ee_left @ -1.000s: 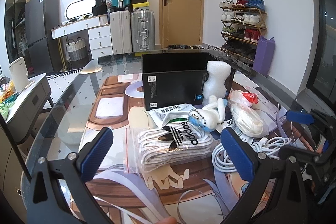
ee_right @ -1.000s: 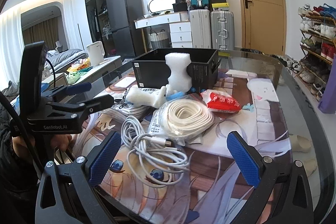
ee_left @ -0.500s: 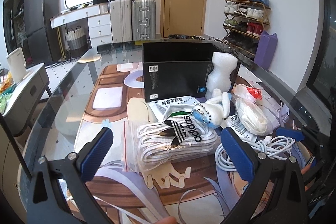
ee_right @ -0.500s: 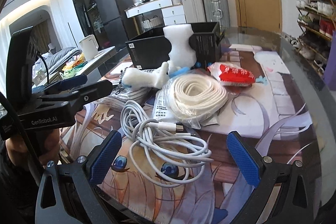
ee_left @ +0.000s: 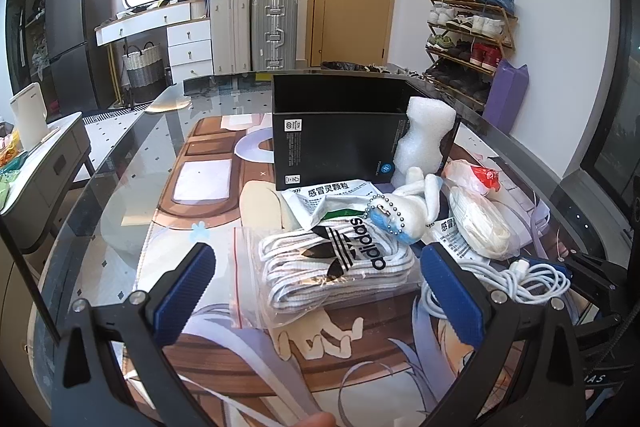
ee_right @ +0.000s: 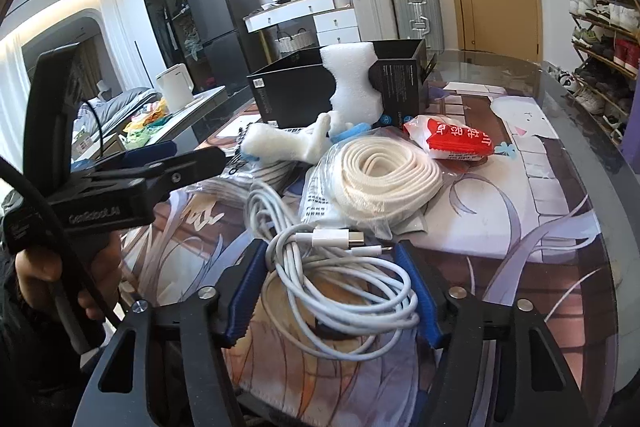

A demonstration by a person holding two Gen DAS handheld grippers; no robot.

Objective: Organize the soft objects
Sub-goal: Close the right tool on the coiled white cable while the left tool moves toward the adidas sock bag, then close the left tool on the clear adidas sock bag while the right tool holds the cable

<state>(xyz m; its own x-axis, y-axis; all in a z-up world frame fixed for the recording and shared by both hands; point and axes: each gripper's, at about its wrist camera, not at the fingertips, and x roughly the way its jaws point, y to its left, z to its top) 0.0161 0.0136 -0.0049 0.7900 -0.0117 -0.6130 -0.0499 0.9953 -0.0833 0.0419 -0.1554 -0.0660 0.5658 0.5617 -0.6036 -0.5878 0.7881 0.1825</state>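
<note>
My right gripper is low over the mat with its jaws closing on a coil of white charging cable. Both blue pads touch the coil's sides, and the coil still lies on the table. My left gripper stands open, just short of a clear bag of striped white socks. A small white plush keychain rests on the far end of that bag. Beyond the cable lies a bagged coil of white cord, and a white foam piece leans against the open black box.
A red and white packet lies right of the cord. Printed sachets sit under the socks and plush. The glass table carries an illustrated mat. A hand holds the left gripper at the left. Suitcases, drawers and a shoe rack stand behind.
My right gripper's jaws have drawn in from wide open to the sides of the cable coil, and it has come closer to the coil. My left gripper stays open and nearly still.
</note>
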